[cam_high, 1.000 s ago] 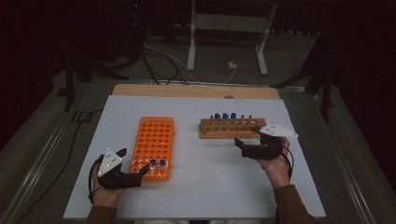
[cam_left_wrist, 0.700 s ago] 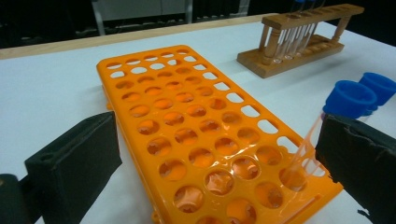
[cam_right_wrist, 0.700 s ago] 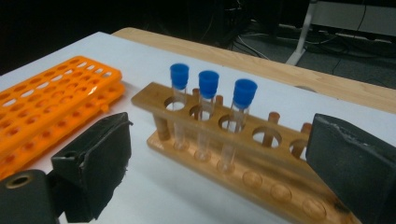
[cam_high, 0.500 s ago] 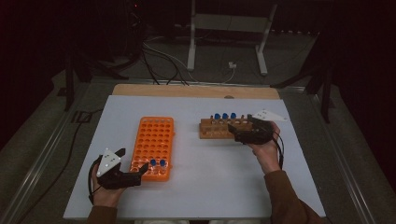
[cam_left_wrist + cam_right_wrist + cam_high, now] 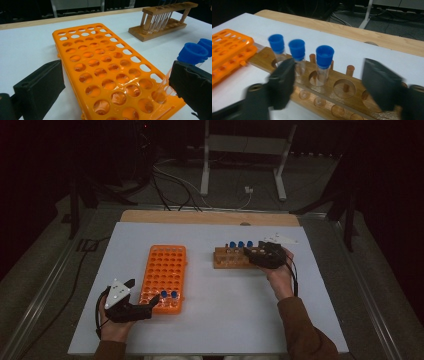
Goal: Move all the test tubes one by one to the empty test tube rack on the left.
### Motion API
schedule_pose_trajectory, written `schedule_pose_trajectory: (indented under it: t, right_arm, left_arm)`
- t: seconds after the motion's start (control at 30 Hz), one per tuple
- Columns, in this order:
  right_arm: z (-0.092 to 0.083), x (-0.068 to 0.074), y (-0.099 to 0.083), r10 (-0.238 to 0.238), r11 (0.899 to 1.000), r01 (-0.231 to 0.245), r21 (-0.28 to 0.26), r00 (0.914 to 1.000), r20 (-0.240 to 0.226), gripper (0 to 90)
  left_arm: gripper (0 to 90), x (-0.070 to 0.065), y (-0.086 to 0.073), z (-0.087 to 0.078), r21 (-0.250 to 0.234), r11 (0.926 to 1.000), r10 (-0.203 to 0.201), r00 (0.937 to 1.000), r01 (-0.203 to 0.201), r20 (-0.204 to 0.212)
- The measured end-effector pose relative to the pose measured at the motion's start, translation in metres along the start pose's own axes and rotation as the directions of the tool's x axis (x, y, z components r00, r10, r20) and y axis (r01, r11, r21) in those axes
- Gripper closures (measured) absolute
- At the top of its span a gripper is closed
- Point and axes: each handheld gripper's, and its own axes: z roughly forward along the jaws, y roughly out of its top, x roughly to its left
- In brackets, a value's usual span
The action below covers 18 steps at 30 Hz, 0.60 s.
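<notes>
The right gripper [image 5: 325, 85] is at the wooden rack [image 5: 232, 259], right of centre on the table [image 5: 225, 320]. Its jaws have just been closing and now stand part open around the nearest blue-capped tube [image 5: 324, 65]. The tube sits between the pads but they do not yet press on it. Two more capped tubes [image 5: 287, 53] stand in the holes to its left in the right gripper view.

Risks at the right gripper:
- The left pad lies close to the middle tube. If the closure is off centre, that pad can strike or tilt the neighbour.
- A grip on the smooth glass below the cap can slip during the lift.
- A lift that is not straight up can jam the tube in its hole and drag the rack.

The left gripper [image 5: 115, 85] rests released at the near end of the orange rack [image 5: 100, 67], its jaws astride that end. Its right pad is just beside the tubes [image 5: 193, 53] already placed there. Any sideways shift can knock these tubes or push the orange rack.
</notes>
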Motion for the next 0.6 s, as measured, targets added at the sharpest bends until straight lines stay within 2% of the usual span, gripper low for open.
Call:
schedule_pose_trajectory:
  t: [0.1, 0.2, 0.27, 0.47, 0.6]
  right_arm:
    - [0.004, 0.000, -0.001, -0.007, 1.000, 0.007, -0.008, 1.0000, 0.007, 50.8]
    - [0.007, 0.004, -0.001, -0.035, 0.999, 0.035, -0.016, 0.9994, 0.007, 60.1]
    - [0.010, 0.007, -0.002, -0.058, 0.998, 0.058, -0.010, 0.9980, 0.024, 64.3]
    - [0.016, 0.007, -0.005, -0.035, 0.999, 0.036, -0.014, 0.9993, 0.016, 74.9]
    - [0.018, 0.012, -0.004, -0.062, 0.998, 0.062, -0.013, 0.9980, 0.012, 75.9]
  left_arm:
    - [0.8, 0.000, 0.000, 0.000, 0.001, 1.0000, 0.000, 1.0000, 0.000, 0.001]
    - [0.7, 0.000, 0.000, 0.001, 0.002, 1.0000, 0.000, 1.0000, 0.000, 0.000]
    - [0.7, 0.000, 0.000, 0.001, 0.002, 1.0000, -0.001, 1.0000, 0.001, 0.000]
    - [0.7, 0.001, 0.000, 0.000, -0.001, 1.0000, -0.002, 1.0000, 0.002, -0.001]
    - [0.8, 0.000, 0.000, 0.000, 0.001, 1.0000, -0.002, 1.0000, 0.002, 0.000]
